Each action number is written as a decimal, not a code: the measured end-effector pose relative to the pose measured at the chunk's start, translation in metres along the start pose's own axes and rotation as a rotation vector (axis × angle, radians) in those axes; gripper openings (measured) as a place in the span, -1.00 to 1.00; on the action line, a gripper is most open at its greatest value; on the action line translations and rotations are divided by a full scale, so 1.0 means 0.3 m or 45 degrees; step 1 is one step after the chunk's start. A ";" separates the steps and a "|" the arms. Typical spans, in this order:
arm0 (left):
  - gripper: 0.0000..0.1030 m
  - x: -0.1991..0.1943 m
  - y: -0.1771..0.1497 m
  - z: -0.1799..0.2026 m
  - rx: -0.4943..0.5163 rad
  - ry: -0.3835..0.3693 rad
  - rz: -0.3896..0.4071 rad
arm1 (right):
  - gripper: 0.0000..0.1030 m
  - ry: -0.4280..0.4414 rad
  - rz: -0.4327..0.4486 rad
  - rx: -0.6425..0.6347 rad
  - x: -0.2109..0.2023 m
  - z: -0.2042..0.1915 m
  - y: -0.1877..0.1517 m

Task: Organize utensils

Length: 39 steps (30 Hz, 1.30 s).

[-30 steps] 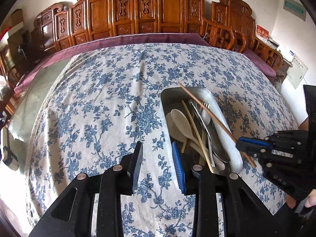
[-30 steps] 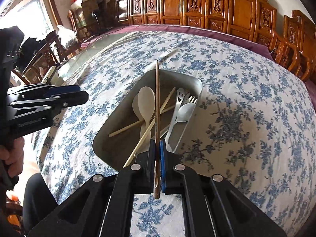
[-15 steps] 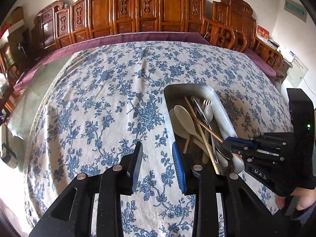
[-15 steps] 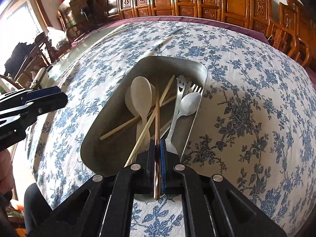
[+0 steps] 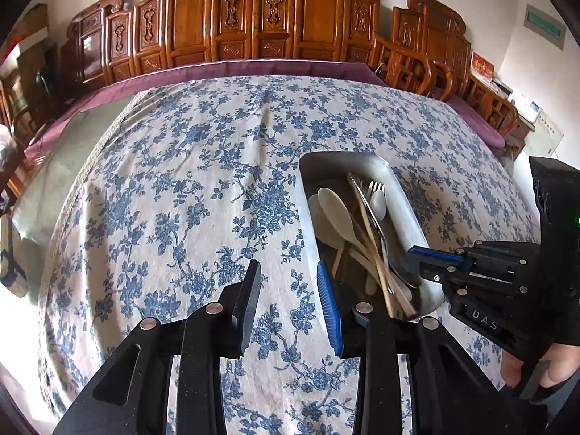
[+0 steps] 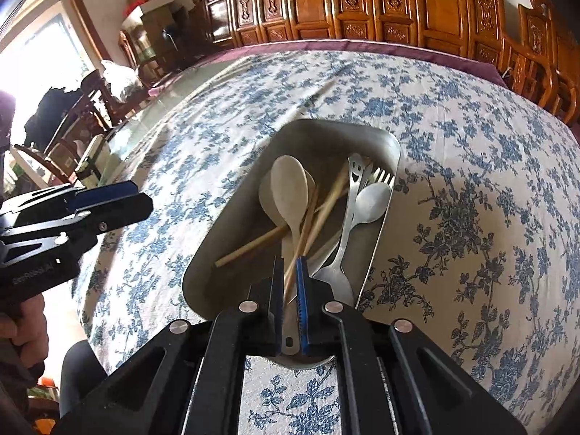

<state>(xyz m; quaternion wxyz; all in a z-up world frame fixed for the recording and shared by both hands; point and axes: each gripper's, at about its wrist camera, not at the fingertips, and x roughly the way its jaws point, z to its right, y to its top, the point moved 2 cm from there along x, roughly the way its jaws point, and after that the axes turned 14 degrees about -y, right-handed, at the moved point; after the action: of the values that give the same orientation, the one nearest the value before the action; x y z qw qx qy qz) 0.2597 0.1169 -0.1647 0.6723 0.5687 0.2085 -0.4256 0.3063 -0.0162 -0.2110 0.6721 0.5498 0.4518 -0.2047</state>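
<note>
Over tray's (image 6: 384, 239) near rim: right gripper (image 6: 290, 272) just parting, chopstick (image 6: 302, 243) loose between | left gripper (image 5: 288, 290) spread, empty

Metal tray (image 6: 384, 224), rectangular w/ rounded corners, sits on the floral cloth, long axis running away from the cams. Inside, piled lengthwise: 2 pale wooden spoons (image 6: 290, 188) stacked at left, bowls toward far end; several wooden chopsticks (image 6: 328, 203) crossing diagonally over them; metal spoon (image 6: 371, 203) at right, bowl up; fork (image 6: 380, 175) behind it, tines at far wall; a metal utensil w/ smiley cutout (image 6: 354, 172) betw. chopsticks & spoon.
</note>
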 end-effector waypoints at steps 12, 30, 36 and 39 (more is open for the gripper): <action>-0.11 -0.037 -0.018 0.067 0.004 0.014 0.035 | -0.65 -0.055 0.146 0.023 -0.157 0.142 -0.060; 0.84 -0.097 -0.068 0.337 0.060 0.040 0.093 | 0.95 -0.289 0.310 0.158 -0.478 0.333 -0.226; 0.84 -0.140 -0.105 0.448 0.110 0.059 0.112 | 0.95 -0.347 0.319 0.182 -0.535 0.371 -0.288; 0.84 -0.176 -0.120 0.509 0.142 0.057 0.136 | 0.95 -0.375 0.328 0.211 -0.569 0.394 -0.321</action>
<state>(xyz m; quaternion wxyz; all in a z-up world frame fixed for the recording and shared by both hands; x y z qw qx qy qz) 0.1703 -0.0089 -0.1049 0.6565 0.6249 0.1690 -0.3873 0.1904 -0.1934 -0.1237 0.7038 0.6206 0.2564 -0.2318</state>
